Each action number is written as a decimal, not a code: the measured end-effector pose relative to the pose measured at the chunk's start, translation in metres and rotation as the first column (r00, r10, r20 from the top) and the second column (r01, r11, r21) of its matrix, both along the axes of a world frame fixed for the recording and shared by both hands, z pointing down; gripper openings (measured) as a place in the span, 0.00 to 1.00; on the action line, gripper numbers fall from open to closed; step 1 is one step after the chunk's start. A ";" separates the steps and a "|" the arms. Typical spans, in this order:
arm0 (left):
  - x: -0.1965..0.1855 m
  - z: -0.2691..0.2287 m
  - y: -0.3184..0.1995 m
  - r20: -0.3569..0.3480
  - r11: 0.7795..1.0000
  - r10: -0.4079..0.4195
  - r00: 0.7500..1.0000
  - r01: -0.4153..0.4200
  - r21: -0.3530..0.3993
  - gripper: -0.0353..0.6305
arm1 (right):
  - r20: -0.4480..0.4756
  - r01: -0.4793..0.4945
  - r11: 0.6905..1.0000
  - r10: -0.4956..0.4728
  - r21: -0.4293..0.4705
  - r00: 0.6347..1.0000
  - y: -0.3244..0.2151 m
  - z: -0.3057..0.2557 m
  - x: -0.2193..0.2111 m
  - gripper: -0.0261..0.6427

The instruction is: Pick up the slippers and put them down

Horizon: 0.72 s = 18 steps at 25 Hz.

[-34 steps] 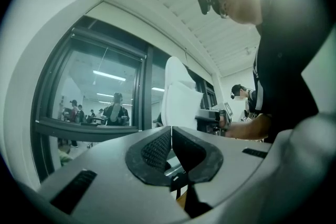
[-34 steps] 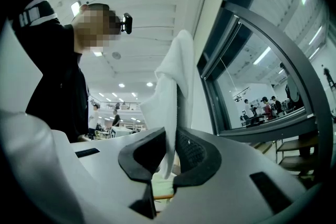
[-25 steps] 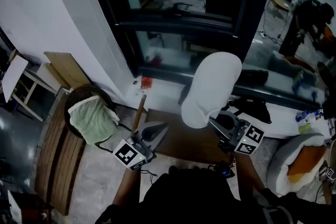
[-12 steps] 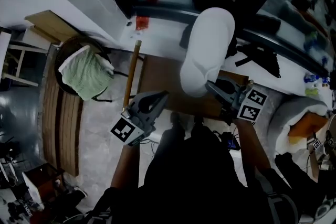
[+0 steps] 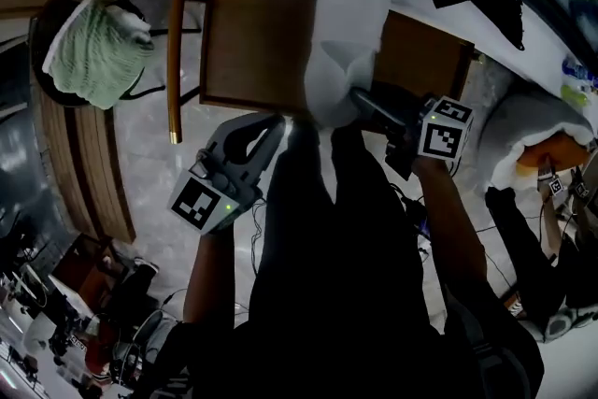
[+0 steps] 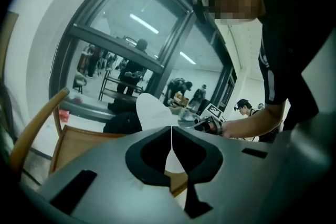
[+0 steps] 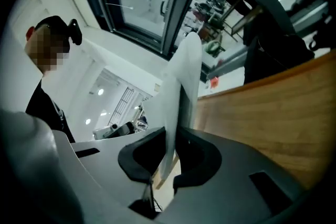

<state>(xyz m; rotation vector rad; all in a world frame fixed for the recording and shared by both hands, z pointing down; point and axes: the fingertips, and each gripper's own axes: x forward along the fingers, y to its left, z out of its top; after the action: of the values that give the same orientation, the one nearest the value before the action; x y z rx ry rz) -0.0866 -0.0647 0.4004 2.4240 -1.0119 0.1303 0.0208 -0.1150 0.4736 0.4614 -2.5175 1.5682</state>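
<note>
The white slipper (image 5: 348,23) is lifted, its edge pinched in the right gripper's (image 5: 360,98) narrow jaws, over the wooden bench (image 5: 248,51). Setting it down seems still to be done. The left gripper's (image 5: 274,122) jaws are together, empty.

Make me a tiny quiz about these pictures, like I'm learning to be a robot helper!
1. True or false: the left claw is shut with nothing in it.
2. Which claw grips the white slipper? A) left B) right C) both
3. In the head view, what colour is the cloth lying left of the wooden board?
Key: 1 true; 2 B, the right claw; 3 green.
</note>
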 end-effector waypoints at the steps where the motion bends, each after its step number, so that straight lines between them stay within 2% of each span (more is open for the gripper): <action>1: 0.005 0.012 0.004 -0.001 1.000 0.009 1.000 -0.009 -0.020 0.08 | 0.000 0.001 0.999 -0.001 -0.033 1.000 0.005 0.013 0.000 0.12; 4: 0.019 0.044 0.021 -0.018 0.995 0.030 0.999 -0.032 -0.095 0.08 | -0.011 0.015 0.992 -0.017 -0.124 1.000 0.025 0.047 -0.001 0.12; 7: 0.035 0.072 0.033 -0.044 0.988 0.049 0.998 -0.055 -0.143 0.08 | -0.030 0.038 0.986 -0.043 -0.164 0.999 0.039 0.073 -0.003 0.12; 13: 0.049 0.108 0.049 -0.084 0.978 0.048 0.995 -0.063 -0.197 0.08 | -0.116 0.078 0.981 -0.099 -0.176 0.988 0.049 0.106 -0.001 0.12; 18: 0.051 0.127 0.051 -0.073 0.975 0.047 0.996 -0.062 -0.213 0.08 | -0.179 0.083 0.981 -0.114 -0.174 0.977 0.049 0.119 -0.001 0.12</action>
<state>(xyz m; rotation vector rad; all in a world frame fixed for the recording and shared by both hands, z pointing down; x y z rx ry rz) -0.0360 -0.0140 0.5276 2.2437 -0.8547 0.1665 0.0194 -0.0655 0.5925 0.4331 -2.2143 1.5992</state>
